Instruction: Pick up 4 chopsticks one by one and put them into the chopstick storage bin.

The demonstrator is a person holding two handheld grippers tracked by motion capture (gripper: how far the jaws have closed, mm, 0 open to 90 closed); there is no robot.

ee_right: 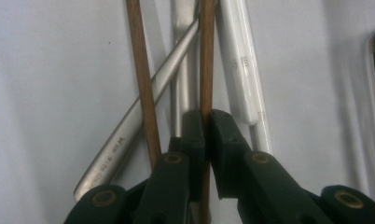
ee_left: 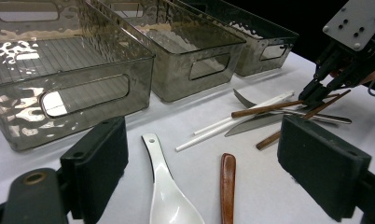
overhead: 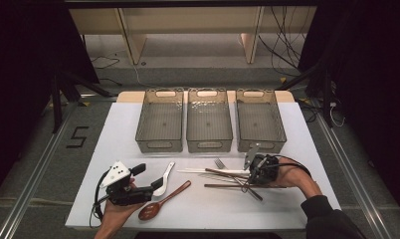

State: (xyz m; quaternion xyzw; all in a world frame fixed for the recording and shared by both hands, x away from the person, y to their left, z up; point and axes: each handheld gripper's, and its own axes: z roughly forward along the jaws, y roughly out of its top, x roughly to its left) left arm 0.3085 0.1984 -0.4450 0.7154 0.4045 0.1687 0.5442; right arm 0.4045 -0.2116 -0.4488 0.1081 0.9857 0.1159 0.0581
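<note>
Item one, the white table (overhead: 123, 149): the largest thing I see, with all else on it.

Item two, three smoked clear bins (overhead: 159, 124) (overhead: 209, 123) (overhead: 260, 124) in a row along the far side, each with a handle slot at its end. I see nothing inside them.

Item three, my left gripper (overhead: 150, 186), at the near left of the table. In the left gripper view its two black jaws stand wide apart with nothing between the pads; I read it as open. It points toward the spoons.

Item four, my right gripper (overhead: 251, 174), at the near right, over the heap of cutlery. In the right gripper view its jaws are pressed together on a brown wooden chopstick (ee_right: 207, 56); that is what I hold. The chopstick lies in the heap just in front of the right bin.

Item five, the wooden spoon (overhead: 163, 199), dark brown, lying aslant near the left gripper's jaws.

Item six, the white ceramic spoon (ee_left: 164, 186), just beside the wooden one, handle toward the bins.

Item seven, the rest of the heap: a second brown chopstick (ee_right: 141, 70), beside the held one; a steel knife (ee_right: 143, 107) crossing under both; a fork (overhead: 219, 163); and a pair of white chopsticks (ee_left: 232, 121).
</note>
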